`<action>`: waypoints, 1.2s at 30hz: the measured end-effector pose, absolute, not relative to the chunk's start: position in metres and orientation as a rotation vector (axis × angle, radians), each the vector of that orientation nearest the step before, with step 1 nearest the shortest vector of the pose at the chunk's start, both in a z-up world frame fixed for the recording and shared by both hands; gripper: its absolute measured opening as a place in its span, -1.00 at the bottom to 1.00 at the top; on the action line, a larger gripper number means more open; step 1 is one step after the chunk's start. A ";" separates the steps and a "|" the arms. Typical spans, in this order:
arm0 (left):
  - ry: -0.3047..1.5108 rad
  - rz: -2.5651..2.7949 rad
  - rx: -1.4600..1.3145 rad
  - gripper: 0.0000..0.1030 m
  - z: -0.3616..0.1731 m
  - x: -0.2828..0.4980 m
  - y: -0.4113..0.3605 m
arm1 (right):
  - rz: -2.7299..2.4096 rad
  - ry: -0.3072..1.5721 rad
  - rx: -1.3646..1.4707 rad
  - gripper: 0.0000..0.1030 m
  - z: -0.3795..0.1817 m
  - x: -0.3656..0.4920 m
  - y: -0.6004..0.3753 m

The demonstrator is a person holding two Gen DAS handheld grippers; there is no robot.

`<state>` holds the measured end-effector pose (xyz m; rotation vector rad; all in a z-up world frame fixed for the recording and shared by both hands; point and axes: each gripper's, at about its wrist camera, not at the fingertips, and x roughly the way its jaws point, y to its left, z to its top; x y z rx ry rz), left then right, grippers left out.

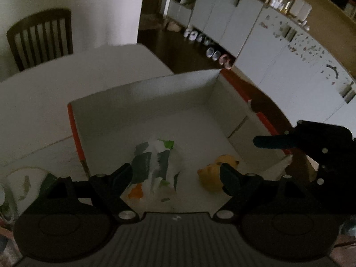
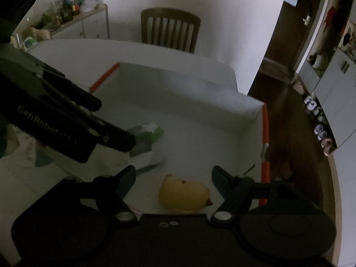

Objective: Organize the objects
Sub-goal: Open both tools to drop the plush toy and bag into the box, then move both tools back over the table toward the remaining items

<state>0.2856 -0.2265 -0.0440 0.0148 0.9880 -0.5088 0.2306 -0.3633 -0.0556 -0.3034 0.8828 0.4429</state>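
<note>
- My left claw [image 1: 175, 173] hung spread wide and empty over the crinkled snack packet [image 1: 155, 166] inside the white box [image 1: 155, 93].
- My right claw [image 2: 173, 178], equally wide, framed the yellow rubber duck [image 2: 184, 194].
- Best practice, I judged: withdraw straight upward, clear of the walls.

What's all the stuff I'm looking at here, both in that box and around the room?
box: one, white inside with orange edges, open on the table
yellow duck toy: one, yellow, on the box floor near its right wall
crinkled packet: one, white with green, dark and orange print, on the box floor left of the duck
table: one, white, under the box
chair: one, dark wood, at the table's far side
cabinets: several, white, along the wall on the right
shoes: a row, pale, on the dark floor by the cabinets
left gripper: one, black, open above the packet
right gripper: one, black, open above the duck
</note>
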 end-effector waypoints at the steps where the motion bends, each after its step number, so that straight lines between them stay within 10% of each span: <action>1: 0.971 -0.515 0.018 0.66 -0.041 0.281 -0.225 | 0.442 0.876 -0.300 0.46 -0.052 0.228 -0.362; 29: 0.688 -0.426 -0.001 0.66 0.003 0.168 -0.068 | 0.462 0.633 -0.160 0.46 -0.008 0.147 -0.255; 36: 0.653 -0.390 0.052 1.00 -0.006 0.145 -0.028 | 0.482 0.657 -0.164 0.46 -0.013 0.137 -0.211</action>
